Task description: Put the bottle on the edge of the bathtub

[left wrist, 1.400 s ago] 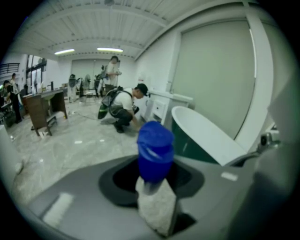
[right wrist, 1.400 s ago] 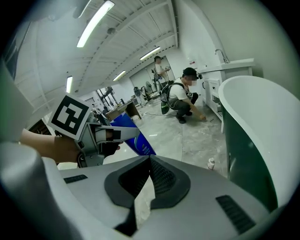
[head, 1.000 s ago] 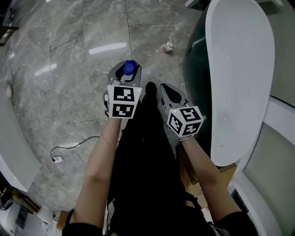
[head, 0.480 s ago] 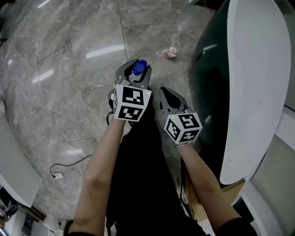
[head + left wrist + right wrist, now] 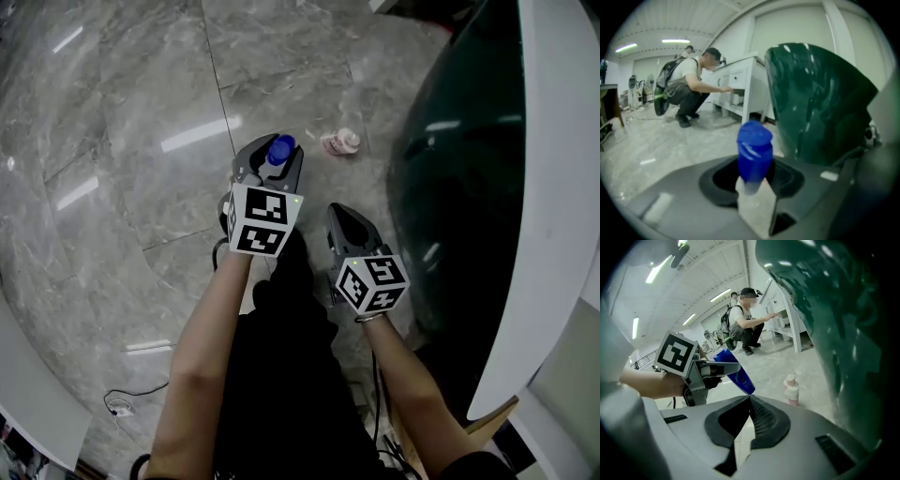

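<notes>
A blue bottle [image 5: 280, 147] stands cap-up between the jaws of my left gripper [image 5: 270, 157], which is shut on it above the marble floor. In the left gripper view the blue bottle [image 5: 754, 152] fills the middle, with the bathtub's dark green wall [image 5: 820, 103] close behind on the right. The bathtub's white rim [image 5: 553, 187] runs down the right side of the head view. My right gripper [image 5: 343, 216] hovers beside the tub, lower than the left; its jaws meet at the tip [image 5: 749, 401] with nothing between them.
A small pink-and-white bottle [image 5: 342, 142] lies on the grey marble floor [image 5: 141, 112] just ahead of the grippers. A crouching person [image 5: 691, 79] works at a white cabinet [image 5: 740, 79] farther off. A thin cable [image 5: 131, 398] lies on the floor behind.
Both grippers have moved forward toward the pink bottle and nearer the tub's side. The left one still holds the blue bottle.
</notes>
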{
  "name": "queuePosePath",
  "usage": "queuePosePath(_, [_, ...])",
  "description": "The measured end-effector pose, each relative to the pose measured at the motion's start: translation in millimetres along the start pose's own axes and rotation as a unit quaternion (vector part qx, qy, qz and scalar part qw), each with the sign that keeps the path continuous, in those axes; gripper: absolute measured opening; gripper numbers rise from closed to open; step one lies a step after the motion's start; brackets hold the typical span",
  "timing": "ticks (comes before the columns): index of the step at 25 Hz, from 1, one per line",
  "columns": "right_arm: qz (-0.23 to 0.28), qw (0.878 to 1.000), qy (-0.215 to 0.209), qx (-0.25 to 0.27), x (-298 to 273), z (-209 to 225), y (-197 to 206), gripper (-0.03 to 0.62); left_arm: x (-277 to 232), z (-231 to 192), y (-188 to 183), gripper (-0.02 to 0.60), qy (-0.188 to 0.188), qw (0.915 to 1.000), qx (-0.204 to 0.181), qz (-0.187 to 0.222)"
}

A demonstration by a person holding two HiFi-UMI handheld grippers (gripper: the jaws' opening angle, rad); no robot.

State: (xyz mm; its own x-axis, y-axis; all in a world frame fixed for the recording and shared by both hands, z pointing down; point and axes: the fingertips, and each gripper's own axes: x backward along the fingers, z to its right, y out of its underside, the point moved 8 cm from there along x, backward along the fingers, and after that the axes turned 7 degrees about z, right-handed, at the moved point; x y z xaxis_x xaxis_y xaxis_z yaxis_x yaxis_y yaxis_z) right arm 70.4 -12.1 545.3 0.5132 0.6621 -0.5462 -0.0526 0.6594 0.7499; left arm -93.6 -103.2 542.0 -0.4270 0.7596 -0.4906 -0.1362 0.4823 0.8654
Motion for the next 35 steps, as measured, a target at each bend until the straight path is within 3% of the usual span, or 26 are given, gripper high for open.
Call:
queuePosePath(7, [0.002,0.999,0.025,-0.027,-56.9,48.9,33.4,0.002,-91.1,-15.4,48.1,0.158,0.035,0.9991,-0.02,-0.012])
queuePosePath(17, [0.009,0.998,0.029,-0.053,-115.2,92.6,66.0,0.002,-180.2,-11.3,82.9,0.159,0.073,0.995,-0.066,-0.017])
queuePosePath(29, [0.006,0.998,0.035,-0.057,-134.3,107.9,81.6,0.002,-216.5,-2.0,98.7,0.16,0.093,0.9899,-0.106,-0.011])
queuePosePath(35, [0.004,0.998,0.038,-0.053,-129.7,101.9,86.2,0.002,-217.1,-2.7,98.8,0.166,0.098,0.9905,-0.095,-0.014])
